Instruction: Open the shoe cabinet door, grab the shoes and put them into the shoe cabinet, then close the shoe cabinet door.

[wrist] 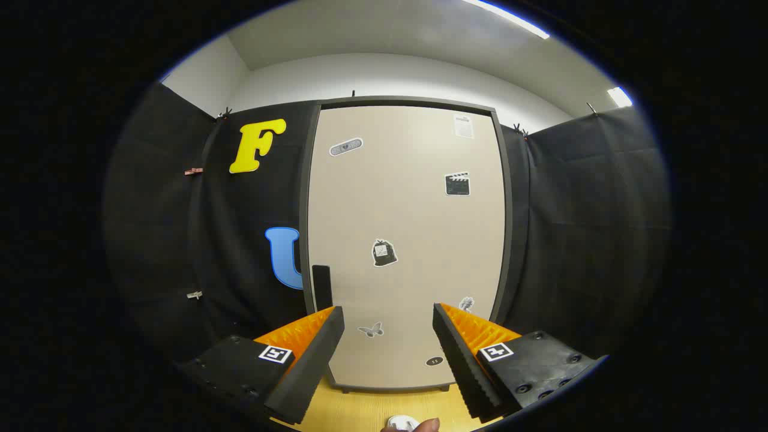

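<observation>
Your gripper point(389, 327) is spread wide with nothing between its fingers point(312, 354); you have hold of nothing. Straight ahead of the fingers, and some way beyond them, stands the shoe cabinet point(405, 240), its tall pale door point(414, 204) shut flat inside a dark grey frame. You can see the dark vertical handle point(322, 286) low on the door's left edge, just above and beyond the tip of your left finger. Stickers are scattered over the door: an oval one point(346, 146) near the top left, a paper label point(463, 126) at the top right, a clapperboard point(457, 184) below that, a sack-shaped one point(384, 253) in the middle, a butterfly point(371, 329) between your fingertips, and a small dark oval point(434, 361) near the bottom. The cabinet stands on a light wooden floor point(372, 408). Right under the gripper, between the finger bases, a fingertip point(426, 425) touches a small white object point(401, 423) that you cannot make out well enough to name. The shoes cannot be placed from here.
</observation>
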The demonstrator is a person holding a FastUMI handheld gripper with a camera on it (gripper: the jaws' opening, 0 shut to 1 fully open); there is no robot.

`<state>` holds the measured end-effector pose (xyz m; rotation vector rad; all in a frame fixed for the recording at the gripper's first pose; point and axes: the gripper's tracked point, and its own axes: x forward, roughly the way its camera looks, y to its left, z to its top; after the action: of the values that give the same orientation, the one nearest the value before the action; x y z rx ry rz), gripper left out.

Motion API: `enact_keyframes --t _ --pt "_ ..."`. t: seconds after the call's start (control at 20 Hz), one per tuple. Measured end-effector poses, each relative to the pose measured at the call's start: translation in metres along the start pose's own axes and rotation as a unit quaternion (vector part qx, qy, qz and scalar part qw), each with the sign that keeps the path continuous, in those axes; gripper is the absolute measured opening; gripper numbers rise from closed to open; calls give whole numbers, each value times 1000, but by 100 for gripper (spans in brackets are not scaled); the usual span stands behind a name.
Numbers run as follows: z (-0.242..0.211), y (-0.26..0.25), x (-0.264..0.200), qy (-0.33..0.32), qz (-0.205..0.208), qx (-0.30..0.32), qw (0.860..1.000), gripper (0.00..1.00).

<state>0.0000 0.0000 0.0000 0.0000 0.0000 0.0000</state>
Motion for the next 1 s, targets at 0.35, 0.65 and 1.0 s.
enact_keyframes --t 0.35,0.65,1.0 --pt "-3 9 1 4 -1 8 1000 97" --pt "-7 13 1 10 4 9 1000 97" --pt "-12 21 -1 12 9 15 1000 97"
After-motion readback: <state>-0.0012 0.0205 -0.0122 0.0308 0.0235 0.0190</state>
